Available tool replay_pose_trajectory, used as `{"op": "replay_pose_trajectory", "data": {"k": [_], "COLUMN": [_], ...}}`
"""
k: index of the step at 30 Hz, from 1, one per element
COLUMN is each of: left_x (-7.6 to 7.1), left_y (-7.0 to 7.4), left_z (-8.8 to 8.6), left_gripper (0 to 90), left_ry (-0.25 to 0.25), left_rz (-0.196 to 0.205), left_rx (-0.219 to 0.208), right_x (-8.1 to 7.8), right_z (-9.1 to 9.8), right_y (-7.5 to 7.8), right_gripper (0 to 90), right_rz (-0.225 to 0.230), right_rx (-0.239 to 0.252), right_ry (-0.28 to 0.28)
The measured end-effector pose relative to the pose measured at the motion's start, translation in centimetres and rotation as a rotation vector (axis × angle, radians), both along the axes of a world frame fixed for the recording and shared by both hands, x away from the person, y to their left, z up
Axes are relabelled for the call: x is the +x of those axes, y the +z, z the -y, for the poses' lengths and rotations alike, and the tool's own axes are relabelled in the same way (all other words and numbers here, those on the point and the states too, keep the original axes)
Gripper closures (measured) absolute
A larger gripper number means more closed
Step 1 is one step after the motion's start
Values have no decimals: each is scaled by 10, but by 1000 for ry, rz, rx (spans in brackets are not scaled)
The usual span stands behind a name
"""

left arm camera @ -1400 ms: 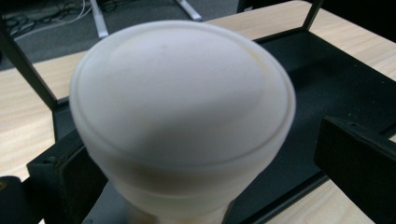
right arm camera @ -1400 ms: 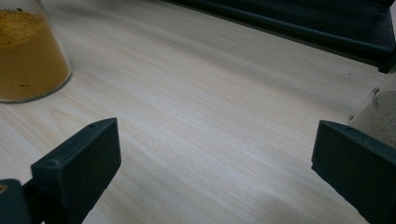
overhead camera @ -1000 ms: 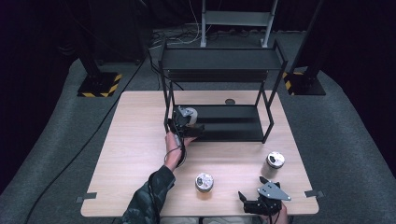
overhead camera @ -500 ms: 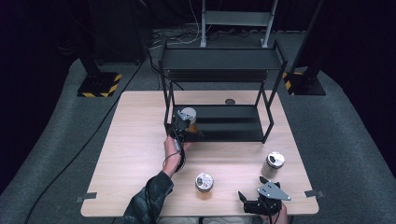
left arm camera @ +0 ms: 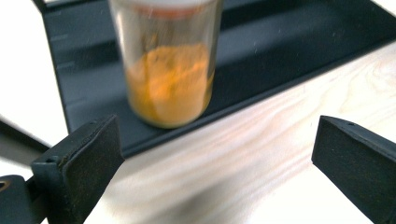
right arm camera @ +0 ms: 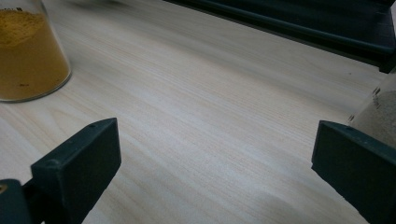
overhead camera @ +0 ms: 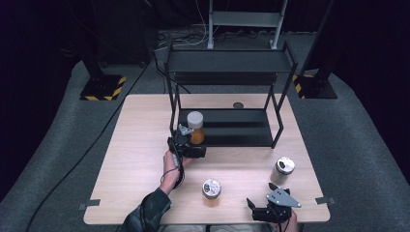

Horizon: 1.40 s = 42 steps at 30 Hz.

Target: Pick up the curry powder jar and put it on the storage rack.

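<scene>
A clear jar of orange powder (overhead camera: 195, 126) with a pale lid stands upright at the left front of the black rack's lower shelf (overhead camera: 237, 128). In the left gripper view the jar (left arm camera: 168, 74) stands on the shelf (left arm camera: 289, 42), beyond the jaws and apart from them. My left gripper (overhead camera: 190, 144) (left arm camera: 215, 140) is open just in front of the shelf, above the wooden table. Near the table's front right edge my right gripper (overhead camera: 258, 208) (right arm camera: 215, 154) is open and holds nothing.
A metal-lidded jar of yellow powder (overhead camera: 211, 188) (right arm camera: 28, 56) stands on the table front. A jar of pale contents (overhead camera: 283, 166) (right arm camera: 380, 116) stands to its right. The rack's top shelf (overhead camera: 229, 60) overhangs the lower one. A small dark disc (overhead camera: 238, 105) lies behind the rack.
My left gripper has drawn back toward the person, away from the orange jar, which stays upright on the shelf. The right gripper has not moved.
</scene>
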<state>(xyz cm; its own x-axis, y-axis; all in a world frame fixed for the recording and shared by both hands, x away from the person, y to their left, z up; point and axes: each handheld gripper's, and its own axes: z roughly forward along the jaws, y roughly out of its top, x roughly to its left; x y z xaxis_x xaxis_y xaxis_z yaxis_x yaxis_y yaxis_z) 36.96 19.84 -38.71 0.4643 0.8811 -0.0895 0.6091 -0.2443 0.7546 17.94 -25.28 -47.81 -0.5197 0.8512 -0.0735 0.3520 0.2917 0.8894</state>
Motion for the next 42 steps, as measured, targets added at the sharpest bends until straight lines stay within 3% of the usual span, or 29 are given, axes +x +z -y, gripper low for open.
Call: {"op": "replay_pose_trajectory", "data": {"k": [17,20,29,36,42], "left_x": [-37,-46,-65,-88,-104], "left_y": [-27,-30,-43,-48,-53], "left_z": [-60,-68,-97,-109,-106], "left_gripper": [16,13,13,11,12], "left_ry": [37,51,110,145,157], "left_rz": [-64,-59,-81,-58,-16], "left_rx": [9,28,14,33,99], "right_x": [0,0,1,1,1], "right_z": [0,-1,-1,-1,-2], "right_y": [0,1,1,1,1], "right_gripper": [4,4,4,3,3], "right_rz": [-3,-3,-5,-6,-6], "right_rx": [-1,-1,-3,-4,-4], "right_ry": [-2,-2,-4,-5,-8]}}
